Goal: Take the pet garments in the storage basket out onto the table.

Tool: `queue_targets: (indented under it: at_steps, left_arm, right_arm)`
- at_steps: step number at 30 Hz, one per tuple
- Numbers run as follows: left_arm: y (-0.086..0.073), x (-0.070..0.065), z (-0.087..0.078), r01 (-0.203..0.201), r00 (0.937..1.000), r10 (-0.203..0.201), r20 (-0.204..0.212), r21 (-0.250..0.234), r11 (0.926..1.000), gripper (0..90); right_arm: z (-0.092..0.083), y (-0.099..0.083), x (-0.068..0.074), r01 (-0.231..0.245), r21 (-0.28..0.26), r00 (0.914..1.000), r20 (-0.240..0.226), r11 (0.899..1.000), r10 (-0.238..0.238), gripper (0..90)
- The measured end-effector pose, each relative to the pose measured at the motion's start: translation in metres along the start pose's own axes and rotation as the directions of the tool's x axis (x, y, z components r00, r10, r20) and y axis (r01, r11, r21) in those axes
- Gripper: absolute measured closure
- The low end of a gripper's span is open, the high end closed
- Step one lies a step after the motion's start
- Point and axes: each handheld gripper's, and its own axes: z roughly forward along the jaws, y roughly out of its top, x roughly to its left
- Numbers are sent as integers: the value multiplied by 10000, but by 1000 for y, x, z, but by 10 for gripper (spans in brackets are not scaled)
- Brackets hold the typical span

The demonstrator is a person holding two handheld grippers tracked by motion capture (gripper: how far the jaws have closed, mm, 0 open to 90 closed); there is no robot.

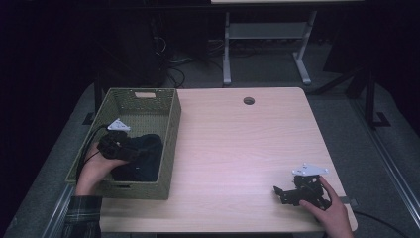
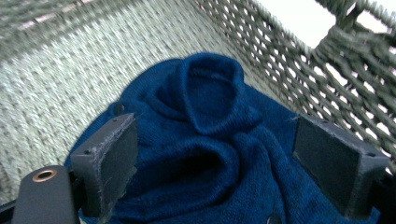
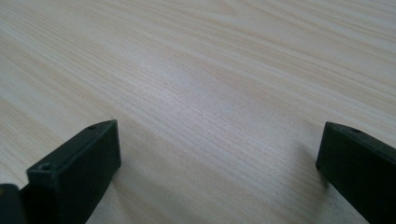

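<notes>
Knitwear fills the space ahead of my left hand-held gripper (image 2: 215, 163): a dark blue knitted garment (image 2: 210, 140), crumpled into soft folds, lies between its two black jaws. The jaws stand wide apart, released, one on each side of the cloth, and I cannot tell whether their pads press on the wool. A small dark button (image 2: 273, 218) shows low on the garment, close to the gripper's base.

Around the garment rises a woven green basket (image 2: 70, 56); its floor spreads beyond the jaws and its open-weave wall climbs just past the jaw on the right of this view. In the high view I see the left hand-held gripper (image 1: 130, 150) lowered inside the basket (image 1: 171, 144), over the dark garment (image 1: 146, 158), with a hand (image 1: 96, 168) and a plaid sleeve (image 1: 81, 215) behind it.

My right hand-held gripper (image 3: 219, 163) is well apart from all this, on the far side of the pale wooden worktop (image 3: 210, 70). Its jaws are spread wide and hold nothing, with bare wood grain between and beyond them. In the high view the right hand-held gripper (image 1: 281, 192) sits low at the worktop (image 1: 237, 144), gripped from behind by the other hand (image 1: 329, 210).
</notes>
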Motion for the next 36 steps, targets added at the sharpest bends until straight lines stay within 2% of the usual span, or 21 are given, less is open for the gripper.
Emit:
queue_targets:
  at_steps: [8,14,15,20,24,27,31,36]
  left_arm:
    - [-4,-1,14,1,9999,-10,104,894,9960,139]
    - [-8,0,24,52,9997,-84,243,1270,9919,134]
    - [-8,-1,26,155,9993,-197,313,1312,9912,134]
    - [-10,-3,36,-48,9993,-31,380,2064,9785,129]
    - [-11,-5,45,-418,9987,323,393,2728,9612,130]
    - [-11,-5,47,-301,9990,190,411,2905,9564,140]
    - [-11,-6,48,-138,9991,3,427,3161,9486,248]
    - [-8,-5,45,-14,9972,-233,705,3304,9438,532]
  right_arm:
    - [0,0,0,0,0,10000,2,10000,0,0]
    - [0,0,0,1,0,10000,2,10000,-1,0]
    - [0,0,0,-2,2,10000,0,10000,2,0]
    - [0,0,0,2,-1,10000,1,10000,-2,0]
    - [0,0,0,4,0,10000,1,10000,-4,0]
    - [0,0,0,4,1,10000,1,10000,-4,0]
    - [0,0,0,-2,0,10000,-4,10000,2,0]
    - [0,0,0,0,2,10000,-8,10000,0,0]
